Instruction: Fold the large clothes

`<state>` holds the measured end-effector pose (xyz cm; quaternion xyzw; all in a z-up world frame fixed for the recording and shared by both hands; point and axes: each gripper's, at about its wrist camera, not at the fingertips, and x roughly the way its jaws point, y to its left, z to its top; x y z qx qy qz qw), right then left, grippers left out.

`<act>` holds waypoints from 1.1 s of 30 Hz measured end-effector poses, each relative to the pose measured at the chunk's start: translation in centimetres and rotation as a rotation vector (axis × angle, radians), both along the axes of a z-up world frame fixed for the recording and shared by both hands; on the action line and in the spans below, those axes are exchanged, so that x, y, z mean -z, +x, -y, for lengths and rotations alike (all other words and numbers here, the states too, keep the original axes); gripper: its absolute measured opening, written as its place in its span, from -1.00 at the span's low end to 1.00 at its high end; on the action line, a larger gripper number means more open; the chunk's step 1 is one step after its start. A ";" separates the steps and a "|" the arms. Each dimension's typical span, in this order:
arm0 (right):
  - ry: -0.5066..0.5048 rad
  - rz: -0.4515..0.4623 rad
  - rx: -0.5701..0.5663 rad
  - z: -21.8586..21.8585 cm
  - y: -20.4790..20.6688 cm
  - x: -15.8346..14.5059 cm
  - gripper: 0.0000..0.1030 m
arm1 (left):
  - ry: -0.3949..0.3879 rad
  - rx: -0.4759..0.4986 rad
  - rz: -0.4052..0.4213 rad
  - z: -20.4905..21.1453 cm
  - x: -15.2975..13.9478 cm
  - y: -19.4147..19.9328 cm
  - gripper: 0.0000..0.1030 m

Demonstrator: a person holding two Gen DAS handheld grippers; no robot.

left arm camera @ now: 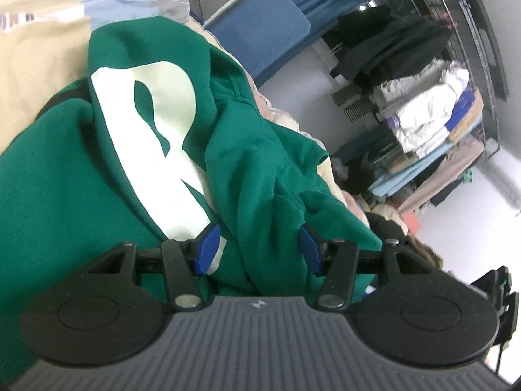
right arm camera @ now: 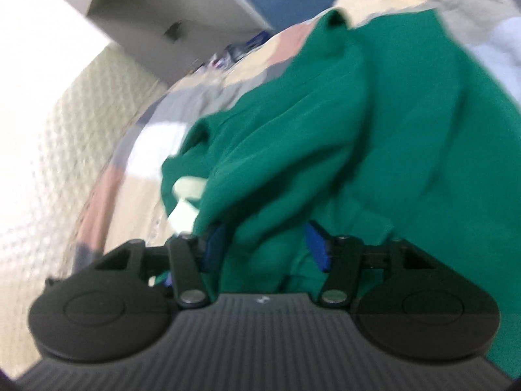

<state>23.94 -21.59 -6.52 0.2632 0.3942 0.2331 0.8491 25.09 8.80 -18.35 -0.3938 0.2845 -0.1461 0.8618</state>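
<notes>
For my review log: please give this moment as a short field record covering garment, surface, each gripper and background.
garment: green sweatshirt with a large white print, crumpled, not yet folded
surface: bed with beige bedding
left gripper: jaws apart, a bunch of green fabric between the blue pads; grip cannot be confirmed
right gripper: jaws apart, green fabric between them; blurred view, grip unclear
background: rack with stacked clothes and a blue cushion in the left wrist view

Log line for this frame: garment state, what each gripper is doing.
garment: green sweatshirt crumpled, unfolded | left gripper: jaws apart, fabric between | right gripper: jaws apart, fabric between
</notes>
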 end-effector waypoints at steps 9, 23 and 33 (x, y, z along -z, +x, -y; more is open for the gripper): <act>-0.107 0.118 -0.026 -2.2 2.0 -1.2 -0.68 | -0.072 -0.019 0.010 -0.3 0.8 1.4 0.19; -0.049 -0.138 0.354 6.5 2.6 1.1 -0.70 | -0.077 0.113 0.032 3.5 0.8 1.9 0.20; -0.011 -0.068 0.270 6.0 0.6 -0.5 -0.70 | -0.170 0.081 -0.031 4.0 2.4 4.9 0.17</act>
